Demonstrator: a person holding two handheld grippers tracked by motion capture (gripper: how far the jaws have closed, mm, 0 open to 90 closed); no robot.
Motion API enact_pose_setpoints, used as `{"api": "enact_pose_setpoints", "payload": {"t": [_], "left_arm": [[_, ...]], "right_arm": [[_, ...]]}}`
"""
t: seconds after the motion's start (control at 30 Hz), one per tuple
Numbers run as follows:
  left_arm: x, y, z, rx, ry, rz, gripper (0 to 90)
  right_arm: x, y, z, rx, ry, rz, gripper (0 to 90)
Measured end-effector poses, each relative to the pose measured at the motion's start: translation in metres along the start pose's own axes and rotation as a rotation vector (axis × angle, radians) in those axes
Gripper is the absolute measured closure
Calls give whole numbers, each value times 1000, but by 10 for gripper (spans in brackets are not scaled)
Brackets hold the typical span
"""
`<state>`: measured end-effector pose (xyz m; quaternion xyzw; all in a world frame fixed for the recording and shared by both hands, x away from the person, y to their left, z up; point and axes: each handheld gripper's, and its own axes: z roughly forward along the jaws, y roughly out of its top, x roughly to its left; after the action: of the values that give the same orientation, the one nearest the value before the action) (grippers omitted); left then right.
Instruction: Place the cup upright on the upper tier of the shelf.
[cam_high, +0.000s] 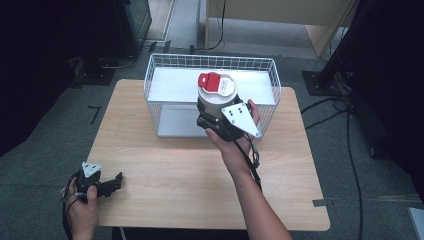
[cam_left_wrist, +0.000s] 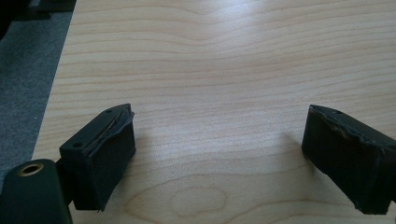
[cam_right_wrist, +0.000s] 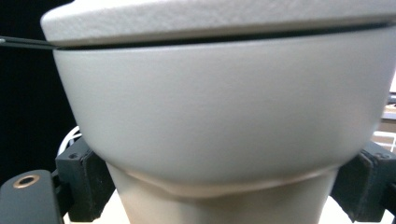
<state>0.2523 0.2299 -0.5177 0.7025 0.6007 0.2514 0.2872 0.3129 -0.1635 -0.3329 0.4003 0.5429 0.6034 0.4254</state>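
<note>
A white cup with a white lid and a red tab is held upright above the front edge of the white wire basket. My right gripper is shut on the cup's lower body. In the right gripper view the cup looms close, squeezed between both pads. My left gripper rests low at the table's near left corner. Its jaws stand wide apart in the left gripper view, where the left gripper has bare wood between its pads.
The wooden table has free room in front of the basket. The basket stands at the table's far middle with a white floor. Dark stands and cables lie on the grey floor to the right.
</note>
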Motion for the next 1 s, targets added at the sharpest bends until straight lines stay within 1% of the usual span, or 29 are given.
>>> {"api": "enact_pose_setpoints", "payload": {"t": [0.07,0.1,0.17,0.27,0.3,0.33,0.37,0.4,0.47,0.5,0.53,0.57,0.67,0.77,0.83,0.93,1.0], "left_arm": [[0,0,0,0,0,0,101],[0,0,0,0,0,0,102],[0,0,0,0,0,0,101],[0,0,0,1,-1,0,102],[0,0,0,1,-1,0,102],[0,0,0,1,-1,0,102],[0,0,0,1,-1,0,101],[0,0,0,1,-1,0,102],[0,0,0,1,-1,0,101],[0,0,0,1,0,0,102],[0,0,0,1,0,0,102],[0,0,0,1,0,0,101],[0,0,0,2,0,2,102],[0,0,0,3,-1,1,101],[0,0,0,3,-1,1,102],[0,0,0,3,0,0,101],[0,0,0,3,0,0,101]], "right_arm": [[-2,3,8,-2,-5,-1,97],[-2,3,8,-2,-5,-1,97],[-5,7,18,-14,-26,-22,98],[-7,9,28,-20,-36,-24,98],[-7,9,28,-20,-36,-24,98],[-8,10,37,-16,-43,-25,98],[-8,10,37,-16,-43,-25,98],[-10,10,46,-9,-50,-30,98],[-11,9,49,-6,-53,-28,98],[-14,9,59,5,-63,-20,98],[-14,9,59,5,-63,-20,98],[-17,9,67,21,-72,-10,98],[-23,9,79,39,-87,5,98],[-30,7,89,53,-102,16,98],[-34,6,94,64,-115,32,98],[-40,4,102,76,-123,47,98],[-43,3,107,84,-128,43,98]]}}
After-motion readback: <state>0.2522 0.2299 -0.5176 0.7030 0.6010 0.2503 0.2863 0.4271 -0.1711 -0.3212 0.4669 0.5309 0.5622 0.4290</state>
